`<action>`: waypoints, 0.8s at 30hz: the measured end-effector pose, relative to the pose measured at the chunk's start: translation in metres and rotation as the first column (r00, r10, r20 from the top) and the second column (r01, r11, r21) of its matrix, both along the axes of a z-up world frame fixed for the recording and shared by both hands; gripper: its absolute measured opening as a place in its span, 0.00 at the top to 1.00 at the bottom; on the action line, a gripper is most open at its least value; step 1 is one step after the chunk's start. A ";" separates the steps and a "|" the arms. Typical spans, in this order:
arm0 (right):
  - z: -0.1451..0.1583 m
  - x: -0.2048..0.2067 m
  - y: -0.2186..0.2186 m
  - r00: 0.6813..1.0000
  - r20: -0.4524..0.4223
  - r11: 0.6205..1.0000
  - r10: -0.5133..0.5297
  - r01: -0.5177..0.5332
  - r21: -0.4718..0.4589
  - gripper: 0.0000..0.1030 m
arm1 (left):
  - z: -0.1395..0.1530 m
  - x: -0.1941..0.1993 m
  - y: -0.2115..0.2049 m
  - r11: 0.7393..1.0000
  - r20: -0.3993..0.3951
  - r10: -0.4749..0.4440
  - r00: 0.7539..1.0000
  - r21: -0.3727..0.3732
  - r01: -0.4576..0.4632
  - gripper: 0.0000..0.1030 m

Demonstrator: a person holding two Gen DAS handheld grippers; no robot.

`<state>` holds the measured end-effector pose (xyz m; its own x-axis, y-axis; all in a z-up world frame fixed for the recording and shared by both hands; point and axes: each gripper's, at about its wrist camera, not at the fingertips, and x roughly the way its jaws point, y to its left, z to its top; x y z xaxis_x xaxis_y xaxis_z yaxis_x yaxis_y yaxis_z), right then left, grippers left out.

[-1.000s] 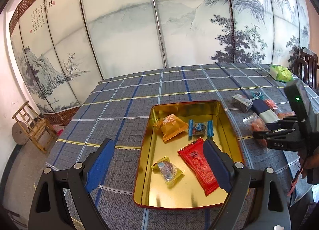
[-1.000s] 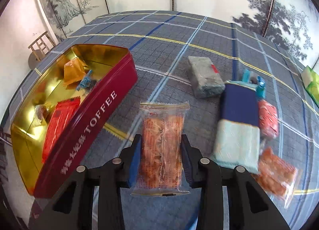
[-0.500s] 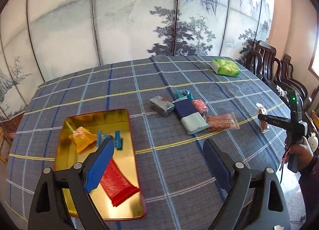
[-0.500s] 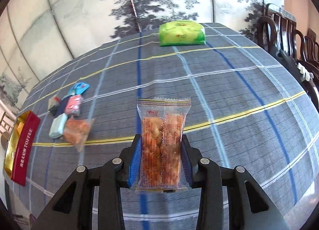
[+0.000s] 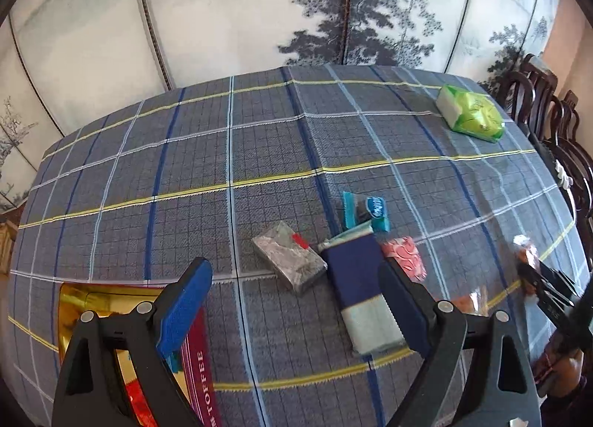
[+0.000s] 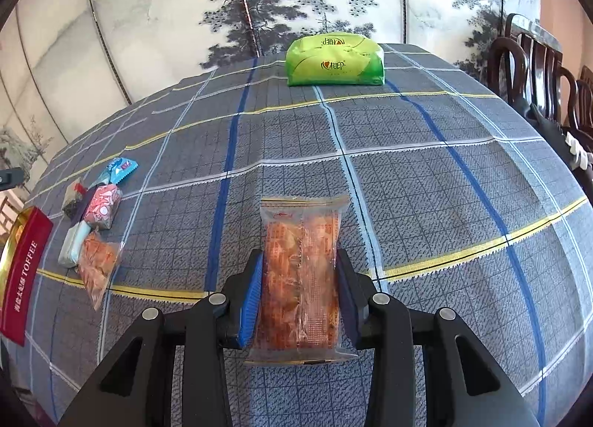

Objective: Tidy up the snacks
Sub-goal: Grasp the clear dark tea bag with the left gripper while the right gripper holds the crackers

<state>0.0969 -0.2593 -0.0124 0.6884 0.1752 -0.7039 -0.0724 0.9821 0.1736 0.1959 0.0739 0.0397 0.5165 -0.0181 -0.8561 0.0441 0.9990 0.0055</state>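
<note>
Fingers of the right gripper pressed on both sides of a clear packet of orange crackers, holding it at the lower middle of the right wrist view, above the plaid-clothed counter. Fingers of the left gripper stood wide apart with nothing between them, at the bottom of the left wrist view. Between and beyond them lay a grey packet, touching a navy and pale blue packet, with a pink packet just beside it and a turquoise candy above. A red TOFFEE tin with a gold inside sat at the lower left of that view. A second orange packet lay near the tin in the right wrist view. A green pack rested well apart, near the far edge.
</note>
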 end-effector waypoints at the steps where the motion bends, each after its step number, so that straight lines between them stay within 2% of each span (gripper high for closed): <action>1: 0.000 0.000 -0.004 1.000 0.002 1.000 0.001 -0.001 0.031 0.63 | -0.007 0.011 0.001 1.000 -0.026 0.015 1.000 0.002 -0.015 0.14; 5: -0.002 -0.001 -0.012 1.000 0.006 0.995 0.002 -0.003 0.096 0.63 | -0.035 0.037 0.009 0.995 -0.138 0.074 0.988 -0.055 -0.082 0.19; 8: -0.003 0.000 -0.015 1.000 0.007 0.992 0.004 -0.005 0.123 0.63 | -0.048 0.043 0.012 0.991 -0.168 0.108 0.980 -0.056 -0.119 0.27; 11: -0.004 0.000 -0.018 1.000 0.008 0.989 0.006 -0.007 0.148 0.63 | -0.059 0.049 0.013 0.988 -0.195 0.128 0.973 -0.065 -0.142 0.40; 13: -0.004 -0.001 -0.018 1.000 0.008 0.988 0.006 -0.007 0.156 0.63 | -0.068 0.052 0.014 0.984 -0.234 0.127 0.964 -0.090 -0.152 0.53; 14: -0.004 -0.001 -0.018 1.000 0.008 0.988 0.006 -0.007 0.154 0.63 | -0.072 0.054 0.014 0.982 -0.246 0.129 0.961 -0.105 -0.159 0.55; 16: -0.004 -0.001 -0.018 1.000 0.008 0.988 0.006 -0.007 0.152 0.63 | -0.074 0.051 0.016 0.979 -0.220 0.143 0.965 -0.115 -0.171 0.69; 21: -0.004 0.000 -0.018 1.000 0.007 0.989 0.005 -0.006 0.146 0.63 | -0.071 0.030 0.014 0.982 -0.203 0.127 0.971 -0.112 -0.152 0.70; 24: -0.004 0.000 -0.018 1.000 0.007 0.990 0.004 -0.005 0.138 0.63 | -0.057 -0.006 0.009 0.984 -0.141 0.099 0.985 -0.131 -0.117 0.70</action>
<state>0.0965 -0.2771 -0.0164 0.6916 0.2738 -0.6684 -0.0785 0.9484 0.3073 0.1902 0.0830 -0.0170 0.4030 -0.0914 -0.9106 -0.0730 0.9886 -0.1315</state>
